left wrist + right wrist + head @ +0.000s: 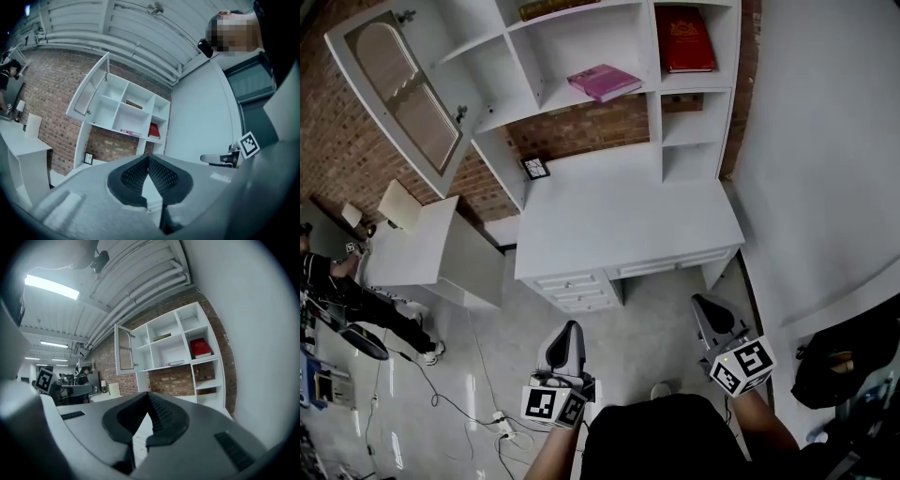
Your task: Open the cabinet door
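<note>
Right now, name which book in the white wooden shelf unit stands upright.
The red hardcover book, in the right-hand column, cover facing out. The pink book and the olive book both lie flat.

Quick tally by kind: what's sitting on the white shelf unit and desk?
Books: 3 (red book, pink book, olive book)
Small black-framed item, on the desk: 1
Total: 4

Pink book (604, 82) flat, red book (684, 37) to right; small frame (534, 168) on white desk (619, 220).
</note>
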Demonstrator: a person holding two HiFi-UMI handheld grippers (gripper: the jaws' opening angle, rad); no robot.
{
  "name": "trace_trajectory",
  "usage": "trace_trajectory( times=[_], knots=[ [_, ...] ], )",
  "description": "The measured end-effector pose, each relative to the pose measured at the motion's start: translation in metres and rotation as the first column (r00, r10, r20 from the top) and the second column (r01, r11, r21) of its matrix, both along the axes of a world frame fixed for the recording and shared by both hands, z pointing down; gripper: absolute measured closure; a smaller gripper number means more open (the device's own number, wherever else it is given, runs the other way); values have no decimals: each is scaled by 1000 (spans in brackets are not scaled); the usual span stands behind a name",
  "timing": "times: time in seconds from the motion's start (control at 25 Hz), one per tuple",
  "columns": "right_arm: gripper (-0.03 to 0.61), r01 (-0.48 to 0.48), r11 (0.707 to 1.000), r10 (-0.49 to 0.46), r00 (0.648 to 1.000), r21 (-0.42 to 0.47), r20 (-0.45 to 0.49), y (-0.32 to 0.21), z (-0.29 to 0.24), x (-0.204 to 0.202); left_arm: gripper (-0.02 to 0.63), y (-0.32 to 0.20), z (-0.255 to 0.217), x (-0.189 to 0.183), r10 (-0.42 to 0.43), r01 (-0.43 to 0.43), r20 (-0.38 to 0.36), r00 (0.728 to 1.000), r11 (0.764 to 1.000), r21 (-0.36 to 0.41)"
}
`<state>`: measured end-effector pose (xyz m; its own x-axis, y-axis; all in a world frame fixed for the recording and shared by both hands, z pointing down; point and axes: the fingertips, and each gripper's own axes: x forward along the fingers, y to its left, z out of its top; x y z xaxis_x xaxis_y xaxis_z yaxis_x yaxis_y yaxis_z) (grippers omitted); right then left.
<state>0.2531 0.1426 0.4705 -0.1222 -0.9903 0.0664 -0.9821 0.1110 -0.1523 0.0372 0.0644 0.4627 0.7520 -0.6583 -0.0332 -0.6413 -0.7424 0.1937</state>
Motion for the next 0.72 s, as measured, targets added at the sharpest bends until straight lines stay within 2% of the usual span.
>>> trace_trajectory(
  times=[0.16,0.32,0.52,0.72],
  knots=[
    [577,-18,1000,18,1000,4,21,-2,1,1,594,0,-2,-12,-10,10,15,1000,1000,14],
    [577,-55,998,55,998,10,-10,1,0,7,594,-4,-5,-21,-36,34,42,998,998,43],
    [578,-41,999,40,998,-7,-49,0,3,10,594,-9,-12,-19,-63,60,34,997,996,70],
    [578,-54,998,53,997,-11,-51,2,1,14,594,-7,-15,-15,-55,51,40,998,995,80]
  ],
)
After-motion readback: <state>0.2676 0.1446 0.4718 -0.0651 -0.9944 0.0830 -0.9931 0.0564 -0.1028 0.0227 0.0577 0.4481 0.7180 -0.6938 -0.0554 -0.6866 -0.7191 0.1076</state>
